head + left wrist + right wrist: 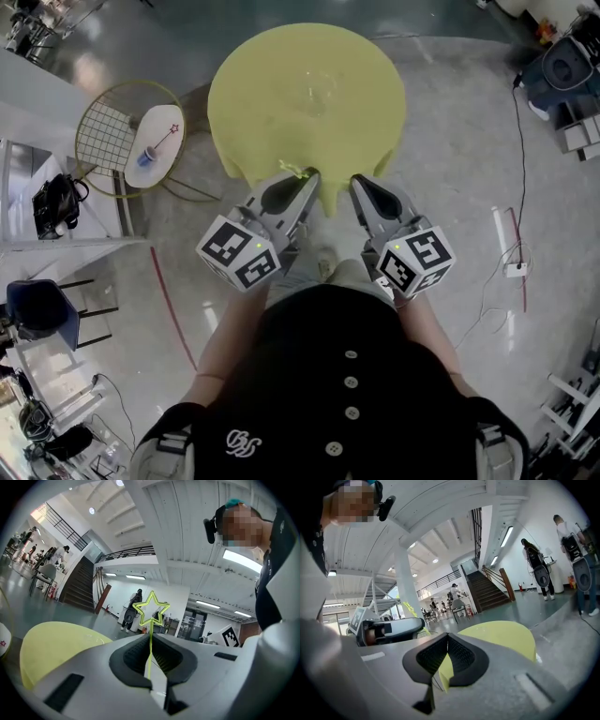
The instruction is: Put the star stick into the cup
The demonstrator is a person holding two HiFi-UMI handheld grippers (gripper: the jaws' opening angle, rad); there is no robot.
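Thin yellow-green star-topped stick (150,648) stands upright, its stem clamped between the closed jaws of the left gripper (305,178), at the near edge of the round yellow-green table (262,84). The right gripper (360,184) has its jaws closed together, holding nothing.

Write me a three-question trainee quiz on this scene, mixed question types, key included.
1. True or false: the left gripper is shut on the star stick.
2. Multiple choice: between its jaws the right gripper has A) a cup, B) a second star stick, C) nothing.
3. Fill in: the round table ahead of both grippers is ___ in colour.
Key: 1 true; 2 C; 3 yellow-green.
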